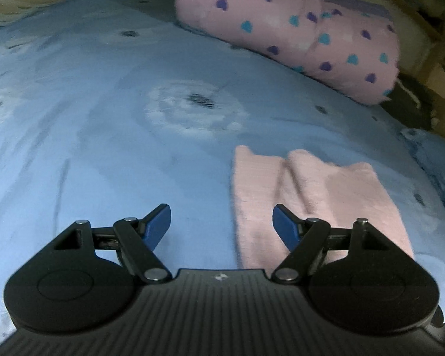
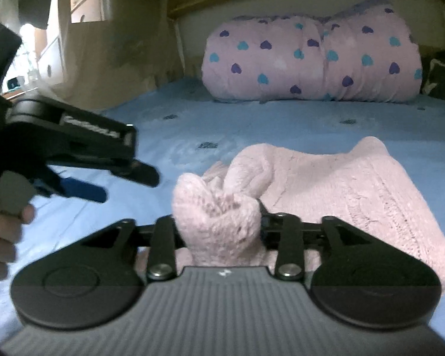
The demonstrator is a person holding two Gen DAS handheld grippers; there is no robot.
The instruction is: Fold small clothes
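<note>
the sheet [image 1: 103,95] is light blue with white dandelion heads and dark specks. the garment [image 2: 356,195] is plain pale pink, fuzzy. the blanket [image 2: 311,59] is pink with teal and purple hearts. the grippers are black with blue pads [image 1: 160,222].

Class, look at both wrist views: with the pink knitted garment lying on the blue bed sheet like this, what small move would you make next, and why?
Probably lay the bunched end down over the rest and let go. The right tool has a wad of the pink knitted garment between its fingers, while the left tool hangs open and empty above the blue sheet beside it.
</note>
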